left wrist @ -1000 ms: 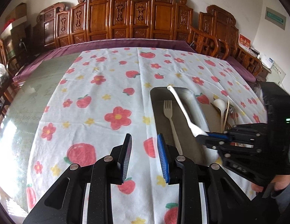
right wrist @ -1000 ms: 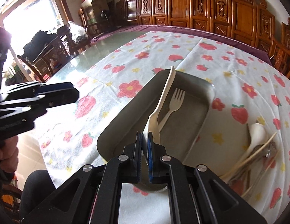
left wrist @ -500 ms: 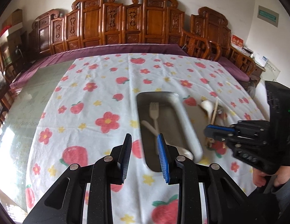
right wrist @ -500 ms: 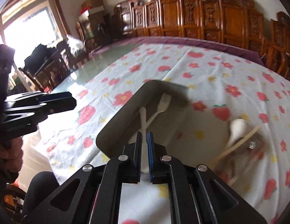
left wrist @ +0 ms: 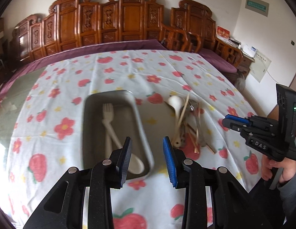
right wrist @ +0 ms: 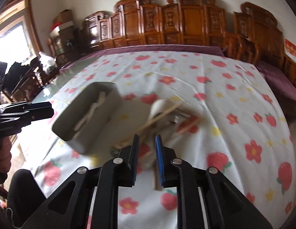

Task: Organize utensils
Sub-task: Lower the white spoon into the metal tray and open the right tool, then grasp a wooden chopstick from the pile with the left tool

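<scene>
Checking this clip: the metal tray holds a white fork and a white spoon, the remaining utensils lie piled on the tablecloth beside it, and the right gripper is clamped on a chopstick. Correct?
Not quite. The right gripper holds nothing: the right wrist view shows its jaws apart and empty above the pile. The rest stands: the white fork and white spoon lie in the metal tray.

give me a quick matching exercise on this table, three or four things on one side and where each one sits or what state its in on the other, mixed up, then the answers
Things:
1. white fork
2. white ladle
3. left gripper
4. metal tray

Places or states:
A. jaws open, nothing between them
B. lying inside the tray, next to a white spoon
C. on the flowered tablecloth, holding two utensils
D. in the loose pile with the chopsticks, outside the tray

Pairs: 1-B, 2-D, 3-A, 4-C
</scene>
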Available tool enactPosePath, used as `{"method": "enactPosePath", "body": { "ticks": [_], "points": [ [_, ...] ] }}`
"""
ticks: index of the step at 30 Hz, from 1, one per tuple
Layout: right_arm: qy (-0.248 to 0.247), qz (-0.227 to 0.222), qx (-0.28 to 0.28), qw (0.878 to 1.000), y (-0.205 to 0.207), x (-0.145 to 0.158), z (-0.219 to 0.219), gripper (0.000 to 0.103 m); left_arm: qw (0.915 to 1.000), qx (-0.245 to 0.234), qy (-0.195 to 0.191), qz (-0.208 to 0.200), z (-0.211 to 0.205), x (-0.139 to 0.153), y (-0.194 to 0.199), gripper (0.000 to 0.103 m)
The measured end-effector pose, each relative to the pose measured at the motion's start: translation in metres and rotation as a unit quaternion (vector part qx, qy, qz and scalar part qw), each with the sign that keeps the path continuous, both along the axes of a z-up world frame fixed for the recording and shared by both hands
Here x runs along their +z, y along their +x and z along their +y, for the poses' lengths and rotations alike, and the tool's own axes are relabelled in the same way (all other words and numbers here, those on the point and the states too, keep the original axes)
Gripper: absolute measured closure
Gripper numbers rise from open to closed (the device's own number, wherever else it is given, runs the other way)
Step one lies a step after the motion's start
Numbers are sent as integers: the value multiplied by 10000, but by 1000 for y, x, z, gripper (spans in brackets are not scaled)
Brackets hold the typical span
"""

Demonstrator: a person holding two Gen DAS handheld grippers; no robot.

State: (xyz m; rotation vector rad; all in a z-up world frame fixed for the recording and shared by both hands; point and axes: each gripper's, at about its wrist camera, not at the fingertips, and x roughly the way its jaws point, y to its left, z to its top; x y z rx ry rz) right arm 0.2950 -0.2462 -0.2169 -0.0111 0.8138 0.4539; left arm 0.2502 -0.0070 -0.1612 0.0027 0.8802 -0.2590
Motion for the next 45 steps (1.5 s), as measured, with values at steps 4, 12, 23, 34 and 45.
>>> {"method": "enactPosePath", "body": {
  "ticks": [4, 12, 23, 34, 45],
  "points": [
    [37, 40, -73, 10000, 4, -20, -11, 82, 9997, -159, 60, 148, -25, -15, 14, 71],
    [113, 136, -57, 9998, 10, -39, -19, 81, 9975, -468, 204, 486, -67, -43, 49, 71],
    [236, 145, -115, 9996, 18, -42, -25, 81, 9905, -722, 506, 1057, -104, -85, 96, 86],
    [211, 166, -103, 9996, 18, -44, -23, 81, 9879, -709, 546, 1266, -110, -106, 113, 91],
    [172, 169, -73, 9997, 19, -46, -20, 81, 9919, -827, 375, 889, -112, -81, 88, 99]
  ]
}}
